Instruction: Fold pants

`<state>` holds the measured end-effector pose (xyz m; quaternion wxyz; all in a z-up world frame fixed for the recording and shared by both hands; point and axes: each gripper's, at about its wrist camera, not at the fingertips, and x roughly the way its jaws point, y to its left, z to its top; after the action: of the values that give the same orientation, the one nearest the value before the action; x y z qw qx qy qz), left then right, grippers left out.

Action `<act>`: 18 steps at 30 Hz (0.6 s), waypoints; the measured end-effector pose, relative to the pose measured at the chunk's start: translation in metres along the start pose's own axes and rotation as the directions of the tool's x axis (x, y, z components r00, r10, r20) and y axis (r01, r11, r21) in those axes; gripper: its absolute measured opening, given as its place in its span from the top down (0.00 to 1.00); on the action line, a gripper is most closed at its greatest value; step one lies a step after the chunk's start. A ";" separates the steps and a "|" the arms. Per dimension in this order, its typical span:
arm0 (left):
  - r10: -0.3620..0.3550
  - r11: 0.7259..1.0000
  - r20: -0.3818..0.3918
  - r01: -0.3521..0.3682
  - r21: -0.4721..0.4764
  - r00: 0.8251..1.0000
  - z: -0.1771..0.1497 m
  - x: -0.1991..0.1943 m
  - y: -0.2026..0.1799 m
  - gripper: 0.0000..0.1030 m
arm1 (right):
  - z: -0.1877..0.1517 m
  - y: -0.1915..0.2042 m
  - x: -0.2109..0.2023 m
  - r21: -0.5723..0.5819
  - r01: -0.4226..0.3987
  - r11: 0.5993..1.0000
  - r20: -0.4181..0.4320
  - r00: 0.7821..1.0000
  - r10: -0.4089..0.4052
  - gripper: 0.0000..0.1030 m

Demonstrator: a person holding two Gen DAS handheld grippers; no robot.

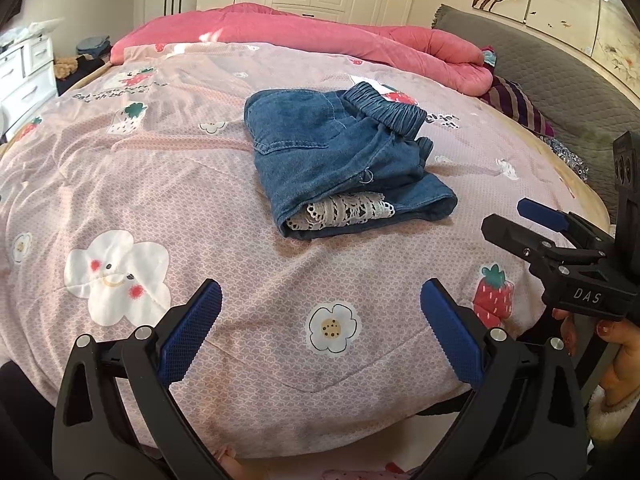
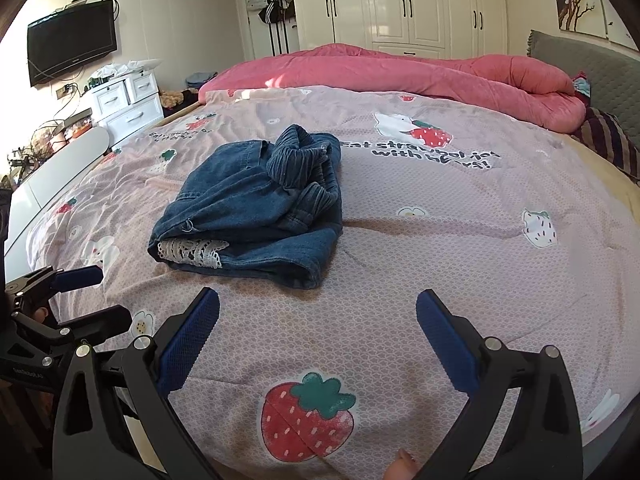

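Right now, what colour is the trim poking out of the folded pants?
White lace trim, tucked in the blue denim pants; clearest in the left wrist view.

Folded pants are lying on the bed; both the left gripper and the right gripper are hovering open nearby.

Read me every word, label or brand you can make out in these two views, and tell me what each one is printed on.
"Eat strawberries with ..." partly legible: printed on the pink bedspread, beside the folded denim pants; the last word is too warped to read.
"DAS": on the right gripper body, seen from the left wrist view.
A small label on the left gripper body: too small to read.
A second line of print on the bedspread's far left: too blurred to read.
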<state>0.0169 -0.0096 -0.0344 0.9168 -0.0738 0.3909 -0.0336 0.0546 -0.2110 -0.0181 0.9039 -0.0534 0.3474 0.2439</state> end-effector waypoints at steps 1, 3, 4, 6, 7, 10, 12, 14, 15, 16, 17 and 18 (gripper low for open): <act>0.001 1.000 0.003 -0.001 0.001 1.000 0.000 -0.001 0.000 0.09 | 0.001 0.000 0.000 -0.003 -0.002 1.000 -0.001 1.000 0.002 0.04; 0.001 1.000 0.004 -0.001 0.005 1.000 0.000 -0.001 -0.001 0.09 | 0.000 0.000 0.000 -0.005 -0.002 1.000 -0.002 1.000 0.002 0.04; 0.002 1.000 0.005 -0.002 0.005 1.000 0.001 -0.001 -0.001 0.09 | 0.000 0.000 0.000 -0.005 -0.002 1.000 -0.002 1.000 0.002 0.04; 0.001 1.000 0.005 -0.001 0.005 1.000 0.001 -0.002 -0.002 0.09 | 0.000 0.000 0.001 -0.007 -0.002 1.000 -0.003 1.000 0.001 0.04; 0.000 1.000 0.006 0.000 0.004 1.000 0.001 -0.002 -0.002 0.09 | 0.000 0.000 0.001 -0.008 -0.001 1.000 -0.005 1.000 0.001 0.04; 0.003 1.000 0.013 -0.003 0.004 1.000 0.002 -0.004 -0.002 0.09 | 0.000 -0.002 0.001 -0.006 0.003 1.000 -0.005 1.000 -0.003 0.04; 0.004 1.000 0.016 -0.004 0.002 1.000 0.002 -0.005 -0.002 0.09 | 0.000 -0.003 0.001 -0.006 0.006 1.000 -0.004 1.000 -0.006 0.04; 0.007 1.000 0.015 -0.007 0.002 1.000 0.002 -0.004 -0.002 0.09 | 0.000 -0.003 0.001 -0.005 0.005 1.000 -0.006 1.000 -0.005 0.04; 0.009 1.000 0.014 -0.009 0.002 1.000 0.002 -0.004 -0.002 0.09 | 0.000 -0.003 0.001 -0.005 0.006 1.000 -0.005 1.000 -0.006 0.04; 0.008 1.000 0.013 -0.008 0.002 1.000 0.002 -0.004 -0.002 0.09 | 0.000 -0.003 0.001 -0.006 0.005 1.000 -0.005 1.000 -0.005 0.04; 0.008 1.000 0.012 -0.008 0.002 1.000 0.002 -0.004 -0.002 0.09 | 0.000 -0.003 0.001 -0.006 0.004 1.000 -0.007 1.000 -0.004 0.04; 0.009 1.000 0.013 -0.009 0.003 1.000 0.003 -0.004 -0.002 0.09 | 0.000 -0.003 0.001 -0.007 0.005 1.000 -0.008 1.000 -0.005 0.04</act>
<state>0.0161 -0.0112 -0.0296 0.9195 -0.0709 0.3855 -0.0298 0.0570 -0.2129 -0.0191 0.9029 -0.0583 0.3500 0.2428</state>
